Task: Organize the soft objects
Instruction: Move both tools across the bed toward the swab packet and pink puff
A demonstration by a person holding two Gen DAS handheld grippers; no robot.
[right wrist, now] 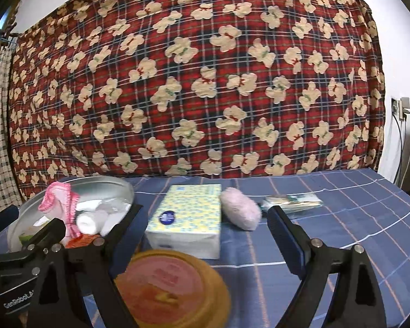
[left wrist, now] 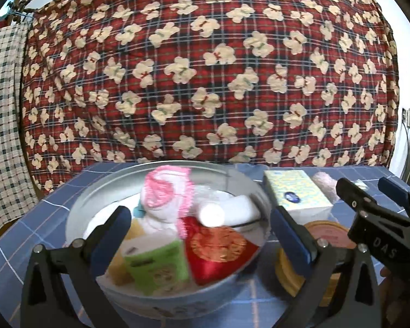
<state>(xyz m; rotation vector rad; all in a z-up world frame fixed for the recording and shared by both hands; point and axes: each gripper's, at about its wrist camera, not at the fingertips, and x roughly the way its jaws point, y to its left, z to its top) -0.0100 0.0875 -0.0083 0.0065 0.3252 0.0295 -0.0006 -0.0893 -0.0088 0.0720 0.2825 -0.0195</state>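
Right wrist view shows the right tool [right wrist: 205,218] wide open and empty, with the tissue box [right wrist: 187,218] between its fingers, while the left tool [left wrist: 199,218] gapes empty over the bowl [left wrist: 101,191].

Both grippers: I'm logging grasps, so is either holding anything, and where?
Nothing is held: the left gripper and right gripper are both open, fingers empty.
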